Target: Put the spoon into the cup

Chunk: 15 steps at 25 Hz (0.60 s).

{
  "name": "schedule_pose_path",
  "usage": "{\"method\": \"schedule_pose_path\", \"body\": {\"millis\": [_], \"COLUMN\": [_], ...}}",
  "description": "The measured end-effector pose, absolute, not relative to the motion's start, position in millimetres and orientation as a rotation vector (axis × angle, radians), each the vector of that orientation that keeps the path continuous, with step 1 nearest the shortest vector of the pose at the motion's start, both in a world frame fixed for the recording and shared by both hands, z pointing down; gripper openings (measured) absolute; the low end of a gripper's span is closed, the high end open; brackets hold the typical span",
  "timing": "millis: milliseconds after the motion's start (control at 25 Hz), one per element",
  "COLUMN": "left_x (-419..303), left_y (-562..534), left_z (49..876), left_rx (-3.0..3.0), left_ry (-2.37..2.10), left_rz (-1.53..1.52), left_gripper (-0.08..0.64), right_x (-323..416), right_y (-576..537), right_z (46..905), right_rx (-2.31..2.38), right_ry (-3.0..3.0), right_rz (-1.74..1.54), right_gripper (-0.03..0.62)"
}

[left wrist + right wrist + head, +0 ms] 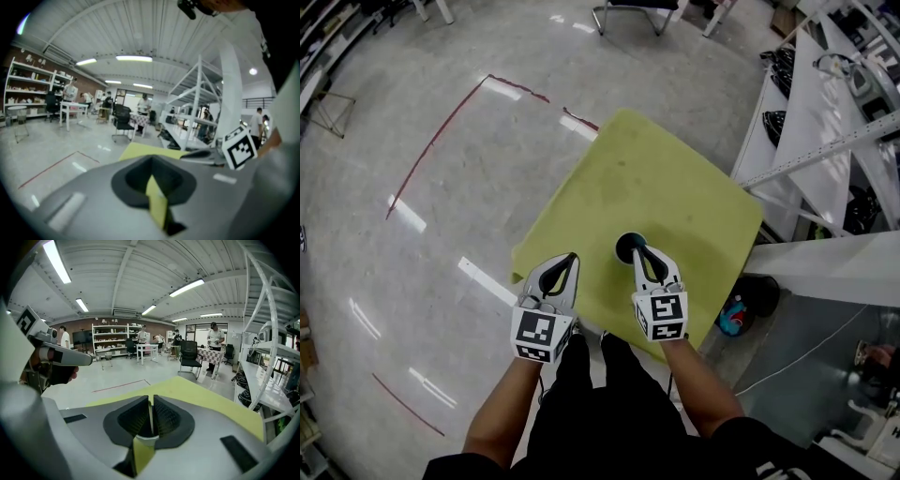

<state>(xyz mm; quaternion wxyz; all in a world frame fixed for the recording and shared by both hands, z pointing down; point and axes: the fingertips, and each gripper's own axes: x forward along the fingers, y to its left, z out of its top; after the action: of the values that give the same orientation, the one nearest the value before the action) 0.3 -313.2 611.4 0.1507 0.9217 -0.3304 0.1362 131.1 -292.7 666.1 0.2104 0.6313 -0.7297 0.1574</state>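
A dark teal cup [624, 247] stands near the front edge of a table under a yellow-green cloth [675, 178]. My right gripper [639, 249] hangs just over the cup's right side. It is shut, and in the right gripper view [151, 416] a thin pale strip shows pinched between the pads, with a pale curved piece below it. This looks like the spoon [150, 427]. No spoon lies on the cloth. My left gripper [573, 256] is shut and holds nothing, at the cloth's front left edge, left of the cup. The left gripper view [152, 176] shows only cloth through its gap.
White metal shelving [825, 141] stands close along the table's right side. A blue and red object [733, 317] lies on the floor beside it. Red tape lines [441, 141] mark the floor at left. A chair [633, 11] and people are far off.
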Motion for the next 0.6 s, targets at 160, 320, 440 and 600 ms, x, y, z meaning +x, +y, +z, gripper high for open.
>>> {"method": "schedule_pose_path", "body": {"millis": [160, 320, 440, 600], "left_x": [0.7, 1.5, 4.4, 7.5], "left_y": [-309.5, -307.0, -305.5, -301.6], "left_z": [614.1, 614.0, 611.0, 606.1], "left_rx": [2.643, 2.638, 2.643, 2.65], "left_ry": [-0.952, -0.963, -0.97, -0.98], "left_rz": [0.405, 0.403, 0.398, 0.388], "left_gripper": [0.006, 0.006, 0.006, 0.006], "right_x": [131.6, 133.5, 136.9, 138.6], "right_y": [-291.9, -287.6, -285.0, -281.3], "right_z": [668.0, 664.8, 657.9, 640.2], "right_rx": [1.759, 1.76, 1.762, 1.772], "right_ry": [-2.038, -2.042, -2.049, -2.071], "right_rz": [0.441, 0.433, 0.418, 0.382], "right_gripper": [0.127, 0.127, 0.127, 0.113]}}
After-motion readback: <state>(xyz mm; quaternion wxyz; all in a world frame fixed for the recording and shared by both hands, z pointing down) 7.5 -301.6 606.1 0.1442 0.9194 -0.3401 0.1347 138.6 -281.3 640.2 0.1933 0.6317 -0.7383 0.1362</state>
